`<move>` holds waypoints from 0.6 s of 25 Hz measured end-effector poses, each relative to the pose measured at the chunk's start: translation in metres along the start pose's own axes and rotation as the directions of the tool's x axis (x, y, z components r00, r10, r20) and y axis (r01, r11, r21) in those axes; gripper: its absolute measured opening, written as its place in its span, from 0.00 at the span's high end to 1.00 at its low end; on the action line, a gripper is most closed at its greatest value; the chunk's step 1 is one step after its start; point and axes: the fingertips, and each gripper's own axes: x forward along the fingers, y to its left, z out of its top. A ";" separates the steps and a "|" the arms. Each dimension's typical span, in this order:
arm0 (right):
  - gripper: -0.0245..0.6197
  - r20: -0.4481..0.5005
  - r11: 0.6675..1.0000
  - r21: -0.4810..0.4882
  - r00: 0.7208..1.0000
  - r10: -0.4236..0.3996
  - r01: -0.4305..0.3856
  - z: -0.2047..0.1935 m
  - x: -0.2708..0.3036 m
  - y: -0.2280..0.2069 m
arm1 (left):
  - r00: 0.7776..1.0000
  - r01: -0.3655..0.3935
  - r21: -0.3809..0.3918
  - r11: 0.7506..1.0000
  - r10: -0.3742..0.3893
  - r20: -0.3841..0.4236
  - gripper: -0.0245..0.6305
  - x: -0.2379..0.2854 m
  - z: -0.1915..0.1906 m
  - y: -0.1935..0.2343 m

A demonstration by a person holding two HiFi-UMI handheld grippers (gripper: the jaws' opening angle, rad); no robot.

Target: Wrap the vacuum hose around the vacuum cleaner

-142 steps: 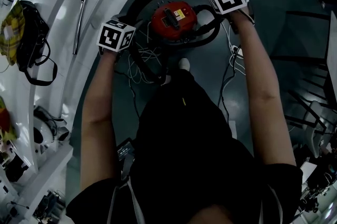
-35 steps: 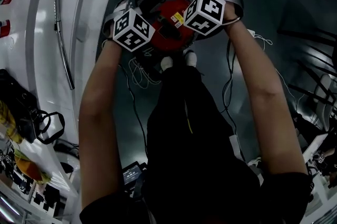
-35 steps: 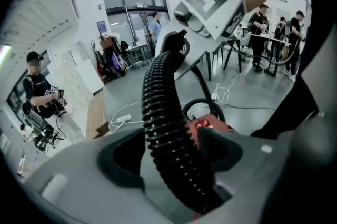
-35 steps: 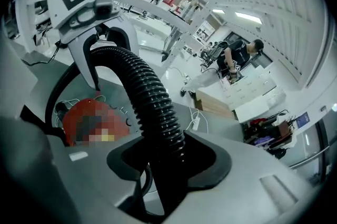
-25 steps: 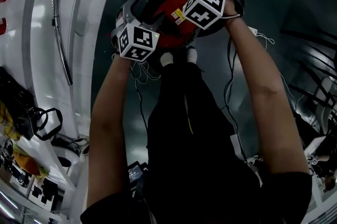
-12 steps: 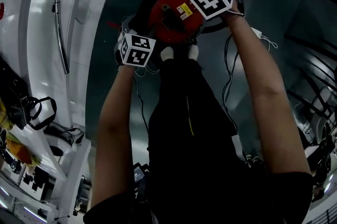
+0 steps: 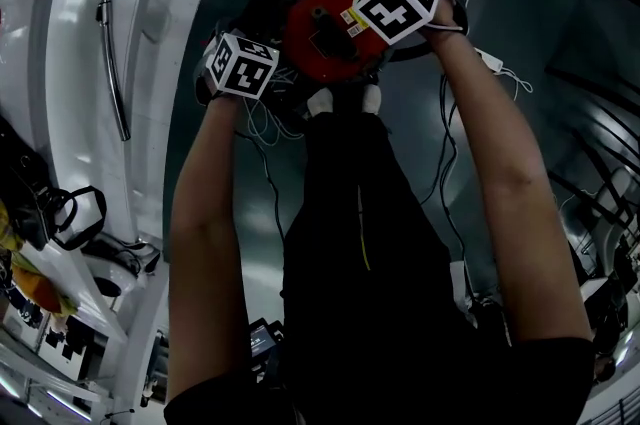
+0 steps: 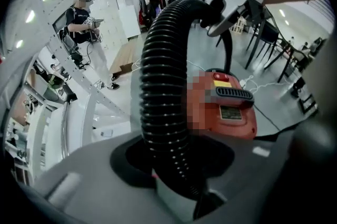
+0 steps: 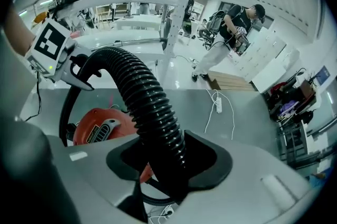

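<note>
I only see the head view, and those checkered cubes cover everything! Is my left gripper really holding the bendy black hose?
Observer: Yes. The left gripper has just been closing its jaws, and the hose sits between them, gripped.
Operator: What about the other one?
Observer: The right gripper is shut on the same hose, which arches up from it and over to the left gripper.
Operator: Is anybody close to us?
Observer: A person stands across the room, well away from the vacuum cleaner.
</note>
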 end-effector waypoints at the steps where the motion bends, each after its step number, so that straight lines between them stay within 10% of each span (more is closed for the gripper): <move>1: 0.67 0.003 1.000 -0.008 1.000 0.002 -0.002 0.003 0.001 0.004 | 1.000 -0.009 0.019 1.000 0.009 -0.014 0.69 0.002 -0.003 0.007; 15: 0.67 -0.108 0.977 0.209 0.992 0.063 -0.039 -0.054 0.023 0.019 | 0.999 0.036 0.153 0.988 -0.034 -0.022 0.71 0.046 0.025 0.013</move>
